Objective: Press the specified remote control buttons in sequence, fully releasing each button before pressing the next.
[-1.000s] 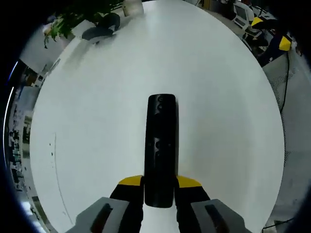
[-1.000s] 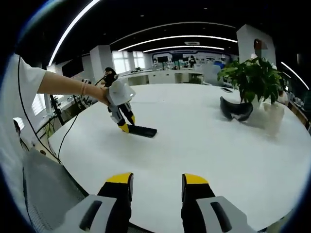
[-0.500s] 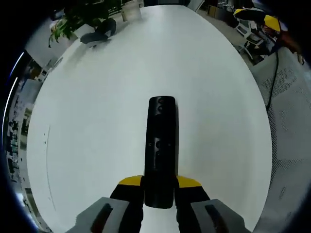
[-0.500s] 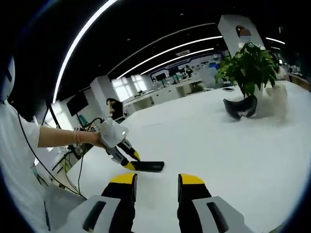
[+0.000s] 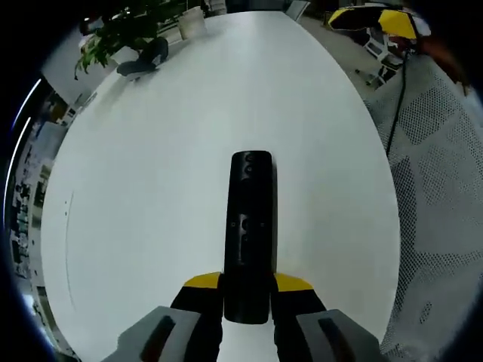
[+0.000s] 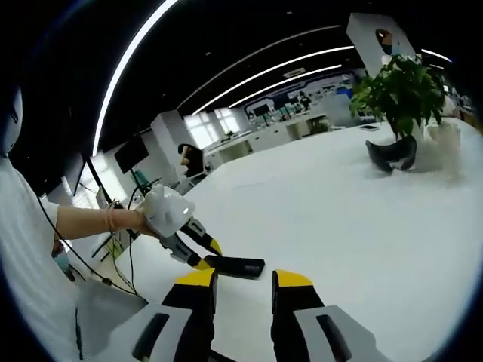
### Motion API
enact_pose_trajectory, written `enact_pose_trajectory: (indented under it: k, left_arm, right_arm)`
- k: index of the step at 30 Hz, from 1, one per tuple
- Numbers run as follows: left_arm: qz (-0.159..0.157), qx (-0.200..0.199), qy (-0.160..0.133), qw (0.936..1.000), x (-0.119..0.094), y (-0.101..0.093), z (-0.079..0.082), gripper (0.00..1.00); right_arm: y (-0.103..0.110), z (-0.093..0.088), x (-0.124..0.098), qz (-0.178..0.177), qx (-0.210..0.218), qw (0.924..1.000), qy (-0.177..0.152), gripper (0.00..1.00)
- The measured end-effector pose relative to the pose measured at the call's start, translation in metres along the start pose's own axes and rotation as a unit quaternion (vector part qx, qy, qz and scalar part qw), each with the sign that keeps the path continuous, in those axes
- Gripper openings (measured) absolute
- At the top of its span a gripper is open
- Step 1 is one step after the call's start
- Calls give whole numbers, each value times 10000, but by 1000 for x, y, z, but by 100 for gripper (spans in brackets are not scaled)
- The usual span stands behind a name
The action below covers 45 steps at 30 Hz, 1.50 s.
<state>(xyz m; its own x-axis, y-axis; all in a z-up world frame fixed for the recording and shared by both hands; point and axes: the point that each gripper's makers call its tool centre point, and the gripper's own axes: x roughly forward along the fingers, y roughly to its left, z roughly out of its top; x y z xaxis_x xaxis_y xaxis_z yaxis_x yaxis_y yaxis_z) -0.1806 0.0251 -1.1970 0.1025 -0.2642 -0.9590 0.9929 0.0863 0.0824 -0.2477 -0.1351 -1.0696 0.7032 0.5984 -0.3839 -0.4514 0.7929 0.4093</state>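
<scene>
A black remote control point(image 5: 250, 234) points away from me in the left gripper view, its near end clamped between the yellow-tipped fingers of my left gripper point(image 5: 247, 285), which is shut on it above the white table point(image 5: 166, 181). Small buttons show on the remote's top face. In the right gripper view the same remote point(image 6: 235, 266) juts from the left gripper point(image 6: 200, 253), held by a person's hand. My right gripper point(image 6: 244, 280) is near it, fingers narrowly apart with nothing between them. The right gripper's yellow tips appear at the top right of the left gripper view point(image 5: 370, 16).
A potted plant point(image 6: 398, 83) and a dark curved object point(image 6: 391, 154) stand at the table's far side, also seen in the left gripper view, the plant point(image 5: 124, 30). A mesh chair back point(image 5: 438, 188) lies beyond the table edge. A cable hangs beside it.
Both views have shifted with the hands. The right gripper has come closer to the held remote, which now sits just above its fingertips. The left grip on the remote is unchanged.
</scene>
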Motion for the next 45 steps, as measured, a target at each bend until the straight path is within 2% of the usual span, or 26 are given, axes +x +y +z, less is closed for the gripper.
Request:
enact_pose_trajectory:
  k: [5,14,16,21,24,28,32,33,34,35,37,39,40,41,43,45]
  left_arm:
    - [-25,69,-45,10000,-3,-18,-3,22]
    - [-66,129,-106,9998,-7,-47,-8,22]
    - [-56,86,-99,9999,-8,-51,-9,22]
    - [-61,-31,-165,9998,-10,-60,-13,22]
    - [-31,-72,-219,9997,-11,-65,-14,22]
    - [-4,-175,-359,9992,-12,-68,-17,22]
    - [26,-164,-497,9986,-12,-68,-17,22]
    - [21,-170,-524,9985,-12,-68,-17,22]
    - [-3,-178,-565,9982,-12,-68,-17,22]
    - [-21,-175,-592,9981,-12,-68,-17,22]
    - [-62,-178,-633,9978,-12,-67,-17,22]
    - [-89,-127,-644,9978,-12,-68,-16,22]
    - [-102,-107,-645,9978,-12,-68,-16,22]
    - [-111,-65,-642,9979,-12,-68,-16,22]
    - [-143,99,-620,9979,-11,-69,-15,22]
    - [-181,214,-575,9980,-11,-69,-14,22]
  right_arm:
    - [6,-3,1,119,-47,9998,157,21]
    - [11,-8,6,209,-482,9972,528,15]
    - [13,-10,7,214,-801,9942,683,13]
    - [21,-18,15,371,-1079,9890,943,11]
    - [23,-27,20,443,-1444,9809,1221,7]
    - [30,-38,33,622,-2001,9655,1543,1]
    - [33,-51,48,878,-2679,9384,1997,0]
    - [33,-56,54,957,-2881,9282,2151,0]
    - [34,-58,57,1031,-2944,9240,2213,0]
    - [34,-61,61,1060,-2913,9229,2286,0]
    - [34,-64,70,1166,-3118,9110,2435,0]
    - [32,-71,77,1241,-3405,8923,2692,0]
    - [31,-78,80,1330,-3529,8804,2873,0]
    - [30,-81,82,1372,-3603,8735,2972,0]
    - [27,-88,85,1436,-3703,8611,3174,0]
    - [25,-93,89,1474,-3740,8547,3284,0]
